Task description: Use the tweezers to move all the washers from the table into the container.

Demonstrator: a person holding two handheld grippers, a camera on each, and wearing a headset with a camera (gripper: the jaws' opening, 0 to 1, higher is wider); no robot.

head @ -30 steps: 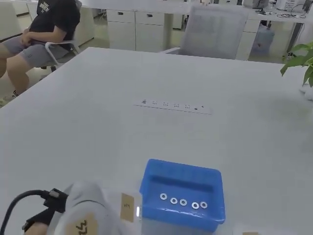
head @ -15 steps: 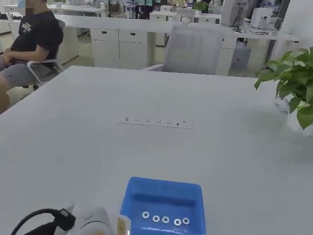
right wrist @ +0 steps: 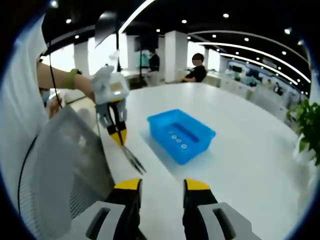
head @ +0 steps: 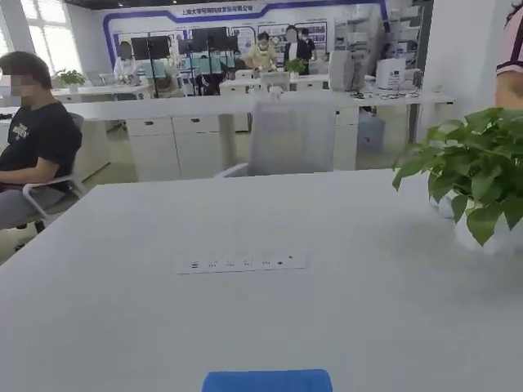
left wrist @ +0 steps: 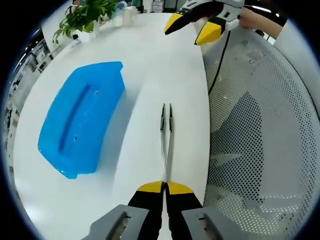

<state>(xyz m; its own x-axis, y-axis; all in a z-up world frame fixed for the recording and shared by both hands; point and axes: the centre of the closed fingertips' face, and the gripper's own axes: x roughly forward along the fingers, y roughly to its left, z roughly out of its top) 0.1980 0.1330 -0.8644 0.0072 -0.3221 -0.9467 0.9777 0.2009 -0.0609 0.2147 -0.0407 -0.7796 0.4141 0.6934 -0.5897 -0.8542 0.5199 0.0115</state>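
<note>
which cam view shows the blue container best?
Left gripper view: the container is whole, large, with its inside facing the camera. Right gripper view has it whole but smaller, washers lying inside. Head view cuts it off at the bottom edge.

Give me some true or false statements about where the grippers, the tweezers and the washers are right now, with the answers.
1. The left gripper holds the tweezers. True.
2. The right gripper is shut on a washer. False: its jaws stand open and hold nothing.
3. Washers lie in the blue container. True.
4. The tweezers' tips are inside the container. False: they are beside it, over the table.
</note>
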